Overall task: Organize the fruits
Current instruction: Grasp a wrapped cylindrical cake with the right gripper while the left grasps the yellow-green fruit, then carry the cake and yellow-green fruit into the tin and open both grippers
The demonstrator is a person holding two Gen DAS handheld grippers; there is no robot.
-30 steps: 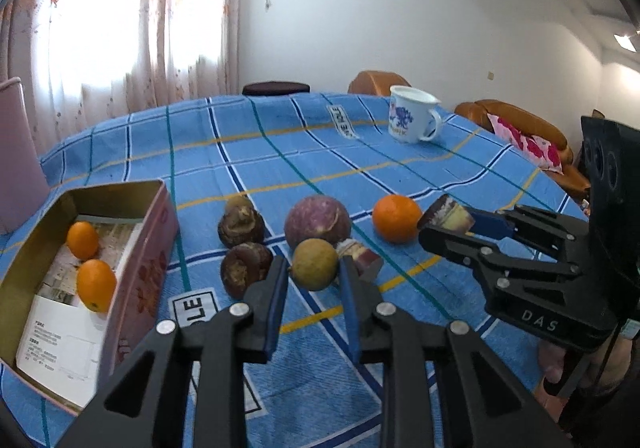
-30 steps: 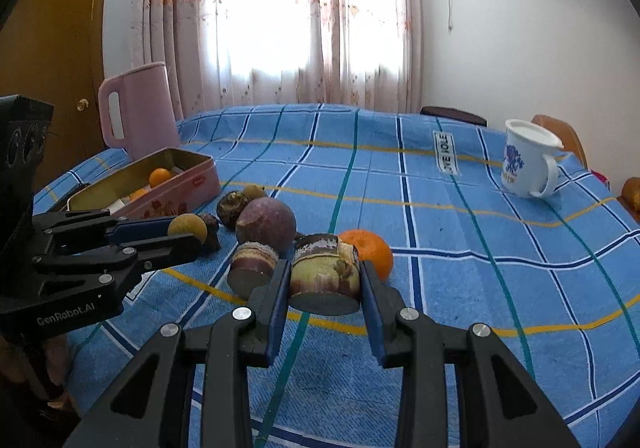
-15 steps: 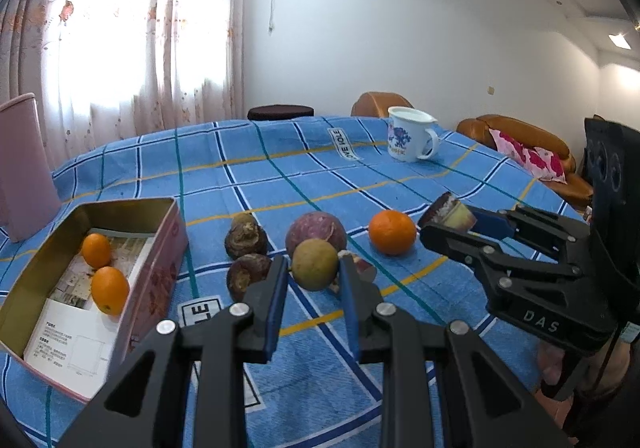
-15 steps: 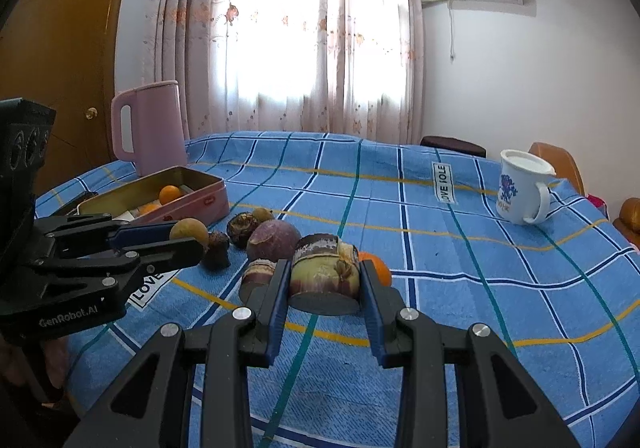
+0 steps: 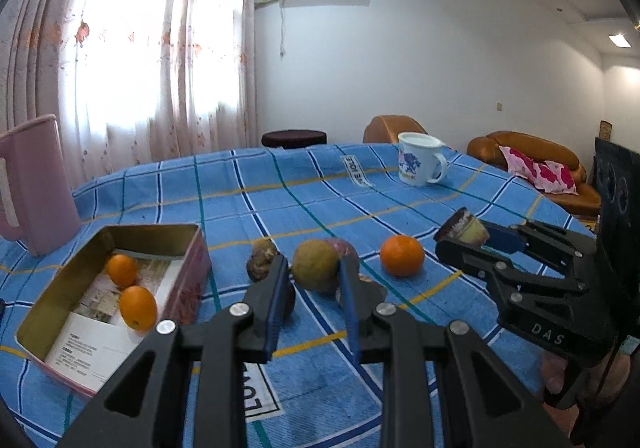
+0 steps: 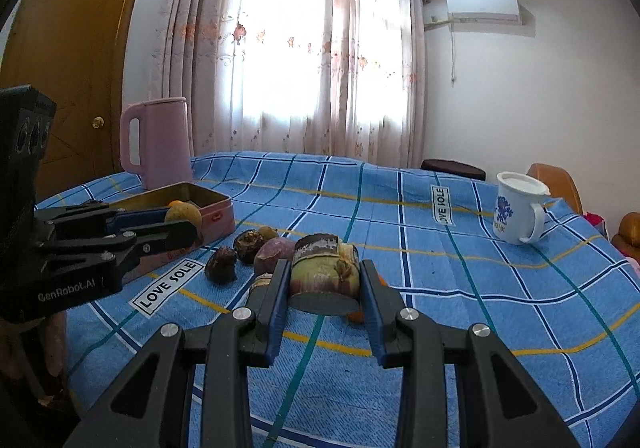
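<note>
Taking the tin (image 5: 188, 248) as the landmark: it sits open at the left of the surface (image 5: 280, 199), with two oranges (image 5: 138, 308) and printed paper inside. A pink jug (image 5: 32, 183) stands behind it, further left.

Just right of the tin's near corner hangs the left gripper (image 5: 314, 272), its fingers (image 5: 276, 288) clamped on a round yellow-green fruit (image 5: 315, 266), lifted off the cloth. From the right wrist view the same gripper (image 6: 182, 224) holds that fruit (image 6: 184, 212) right in front of the tin (image 6: 216, 211), level with its rim.

Right of the tin, on the cloth, lie two dark brown fruits (image 6: 221, 266) and a purple round one (image 6: 274, 252), close together; another brown one (image 5: 262, 260) shows beyond the left fingers. A cut cane piece (image 6: 262, 282) lies partly hidden behind the right gripper's fingers.

Further right of the tin a loose orange (image 5: 402, 256) rests on the cloth. Beyond it the right gripper (image 5: 460, 238) is raised, fingers (image 6: 372, 296) closed on a short cane section (image 6: 325, 274), also held above the surface.

Far from the tin, at the back right, stands a white mug (image 5: 418, 163).
</note>
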